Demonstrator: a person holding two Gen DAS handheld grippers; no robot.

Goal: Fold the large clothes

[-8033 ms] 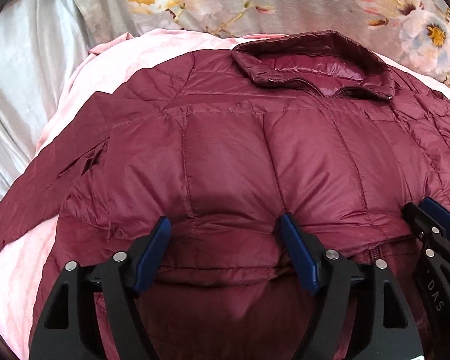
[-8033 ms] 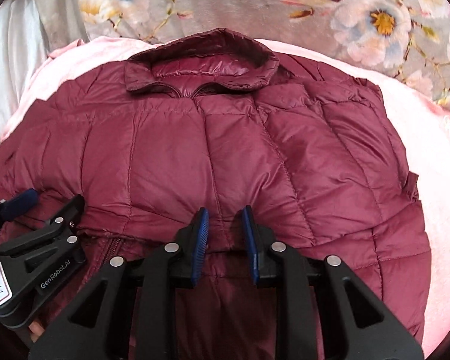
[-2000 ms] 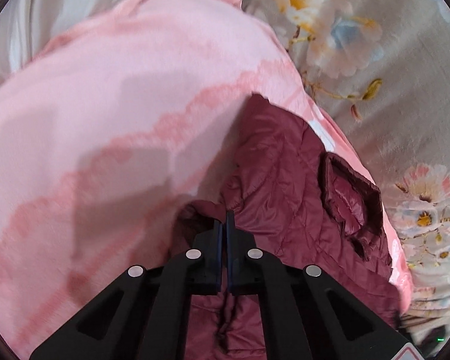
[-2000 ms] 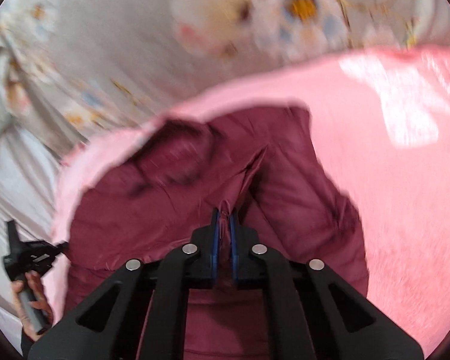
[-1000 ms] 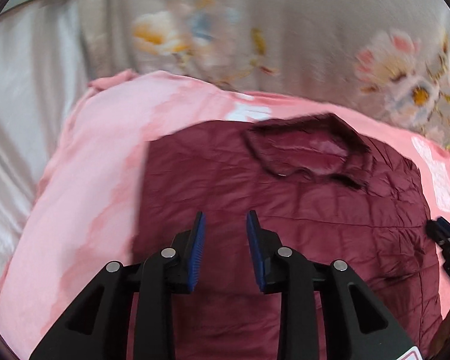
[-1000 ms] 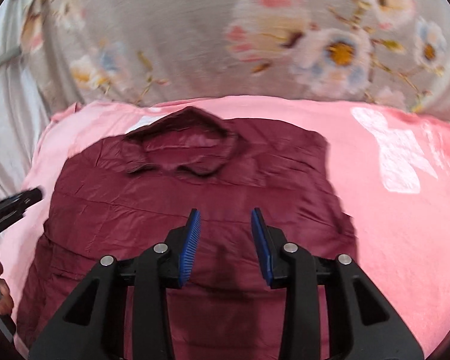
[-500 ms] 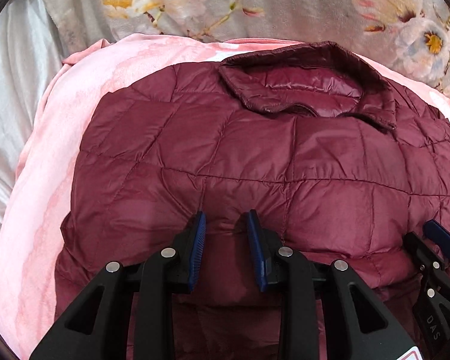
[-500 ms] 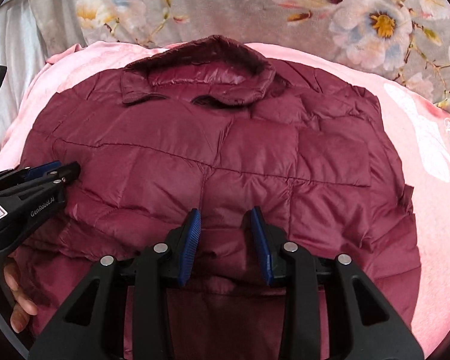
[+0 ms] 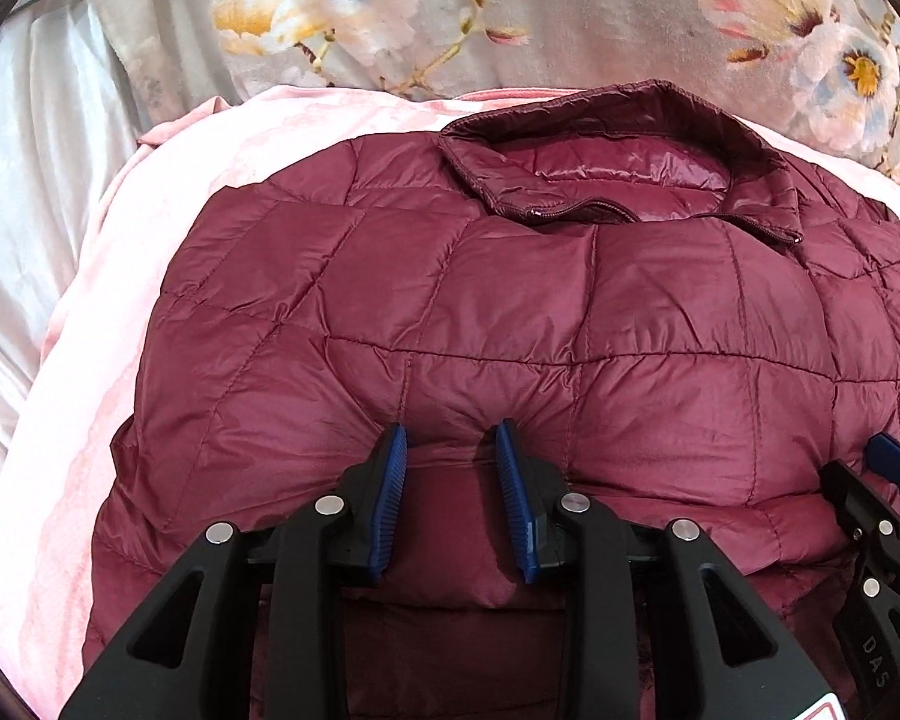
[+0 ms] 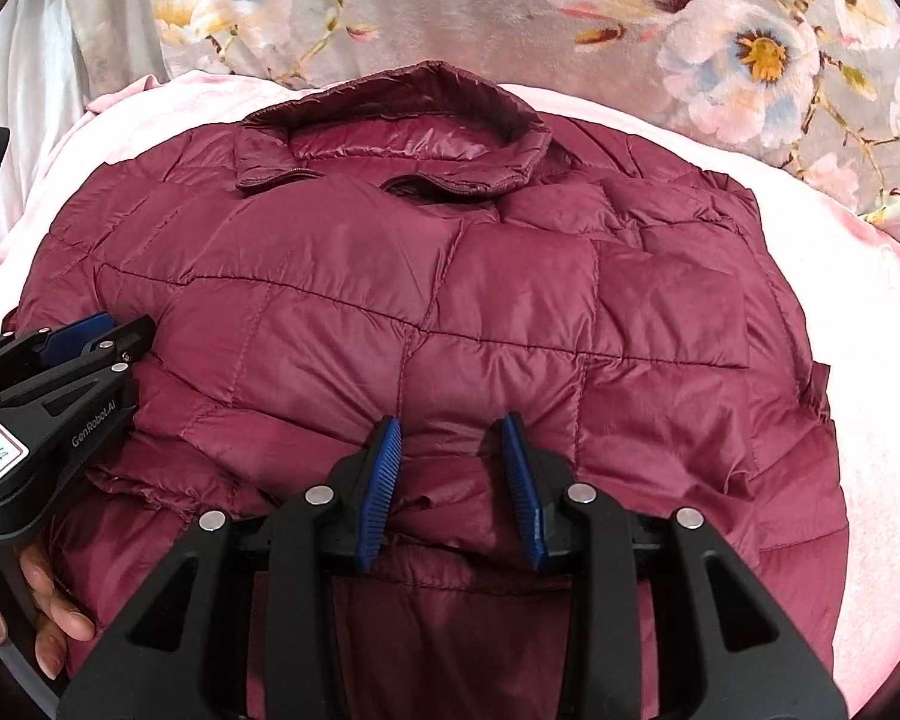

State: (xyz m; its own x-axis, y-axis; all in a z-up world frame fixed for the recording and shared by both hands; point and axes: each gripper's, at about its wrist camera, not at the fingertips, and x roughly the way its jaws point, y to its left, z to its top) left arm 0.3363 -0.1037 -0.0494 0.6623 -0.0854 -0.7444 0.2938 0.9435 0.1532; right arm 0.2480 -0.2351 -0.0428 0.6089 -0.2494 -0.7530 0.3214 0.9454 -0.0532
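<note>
Pressing both sets of tongs, left [image 9: 450,447] and right [image 10: 450,438], side by side into the near folded edge of the maroon puffer jacket [image 9: 510,312] on the pink blanket [image 9: 90,300], jaws apart and gripping nothing (puffy filling springs back), we judge we're flattening the fold.

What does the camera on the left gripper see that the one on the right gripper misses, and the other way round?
Only the left wrist view shows the crumpled white sheet filling its left side and the jacket's left edge against the pink blanket.

Only the right wrist view shows the person's hand and the jacket's right edge.

Both show the maroon puffer jacket, folded with its collar farthest from the cameras, the floral fabric beyond it, and the left gripper and right gripper at the jacket's near fold.
</note>
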